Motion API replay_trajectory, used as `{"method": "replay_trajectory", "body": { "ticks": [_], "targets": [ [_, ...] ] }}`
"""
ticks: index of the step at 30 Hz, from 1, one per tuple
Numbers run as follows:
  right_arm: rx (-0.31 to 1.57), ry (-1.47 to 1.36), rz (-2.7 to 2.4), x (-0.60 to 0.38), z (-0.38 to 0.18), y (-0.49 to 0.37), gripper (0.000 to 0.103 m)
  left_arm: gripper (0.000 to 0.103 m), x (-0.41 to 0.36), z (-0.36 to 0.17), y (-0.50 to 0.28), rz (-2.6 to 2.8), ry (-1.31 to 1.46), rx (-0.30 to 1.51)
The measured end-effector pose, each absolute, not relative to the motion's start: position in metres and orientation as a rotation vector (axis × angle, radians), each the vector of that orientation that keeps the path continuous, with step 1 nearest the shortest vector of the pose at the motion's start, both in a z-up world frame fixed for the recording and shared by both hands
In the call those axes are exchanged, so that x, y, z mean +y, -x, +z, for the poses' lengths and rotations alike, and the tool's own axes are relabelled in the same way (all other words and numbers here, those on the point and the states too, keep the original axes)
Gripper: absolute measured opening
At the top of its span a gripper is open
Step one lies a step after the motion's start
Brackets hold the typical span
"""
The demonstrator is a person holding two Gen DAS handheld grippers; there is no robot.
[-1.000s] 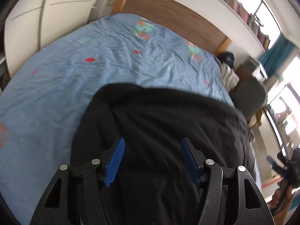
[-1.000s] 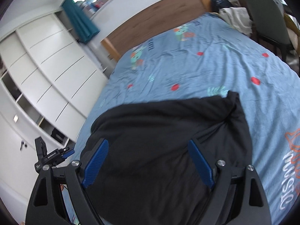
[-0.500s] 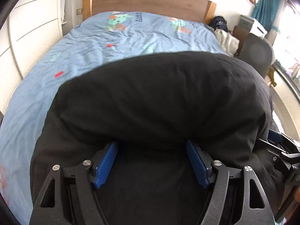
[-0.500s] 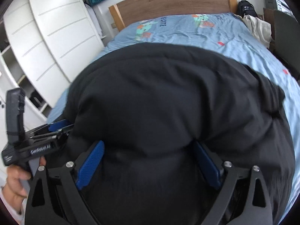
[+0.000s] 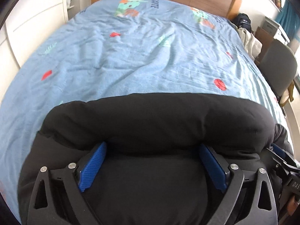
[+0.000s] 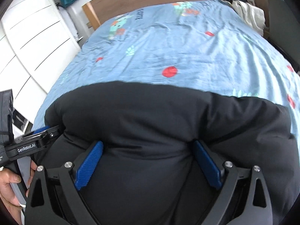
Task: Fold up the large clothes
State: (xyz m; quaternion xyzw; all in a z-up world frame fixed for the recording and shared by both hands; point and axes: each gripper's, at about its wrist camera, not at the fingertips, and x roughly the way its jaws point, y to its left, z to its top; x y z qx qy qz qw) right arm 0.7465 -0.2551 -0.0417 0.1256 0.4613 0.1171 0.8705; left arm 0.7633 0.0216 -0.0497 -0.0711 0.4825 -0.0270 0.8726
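A bed (image 5: 131, 60) with a blue patterned cover fills most of both views, a wooden headboard (image 6: 150, 1) at top and white cupboards (image 6: 33, 33) at left. A black garment (image 5: 153, 123) bulges across the lower frame. The left claw (image 5: 152, 166) is opening and the right claw (image 6: 148, 164) gapes wide, cloth between each pair of pads.
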Motion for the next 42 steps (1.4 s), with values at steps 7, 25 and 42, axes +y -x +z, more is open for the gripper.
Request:
{"method": "replay_trajectory", "body": {
  "ticks": [7, 25, 42],
  "targets": [
    [0.998, -0.327, 0.154, -0.316, -0.052, -0.74, 0.097, 0.1, 0.062, -0.051, -0.76, -0.05, 0.258, 1.034],
    [0.98, -0.409, -0.038, -0.463, -0.008, -0.592, 0.097, 0.099, 0.22, -0.005, -0.62, 0.219, 0.286, 1.027],
    [0.981, -0.6, 0.037, -0.464, -0.02, -0.472, 0.099, 0.099, 0.212, -0.008, -0.486, 0.216, 0.241, 0.798]
  ]
}}
